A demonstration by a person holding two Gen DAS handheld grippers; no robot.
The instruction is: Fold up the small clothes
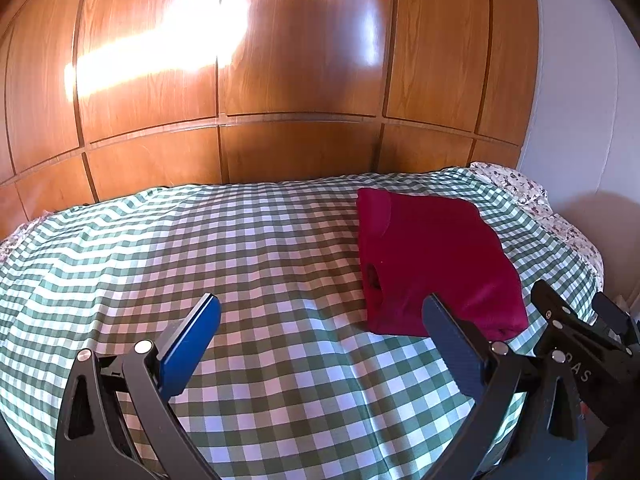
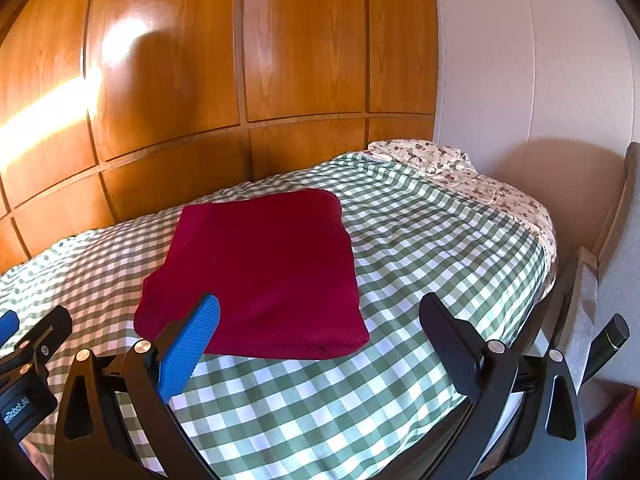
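The left gripper [image 1: 320, 320] hovers over bare checked cover on the bed [image 1: 240, 248], jaws spread wide and holding nothing. To its right lies the garment [image 1: 432, 256], a dark red piece folded into a compact, roughly square packet, flat on the cover near the wall side. The right gripper [image 2: 320, 316] hangs just short of the packet's near edge, jaws likewise wide apart and empty. The fold looks done or nearly so. Any next move probably calls for a final smoothing, or for lifting the packet by its near edge with both grippers.
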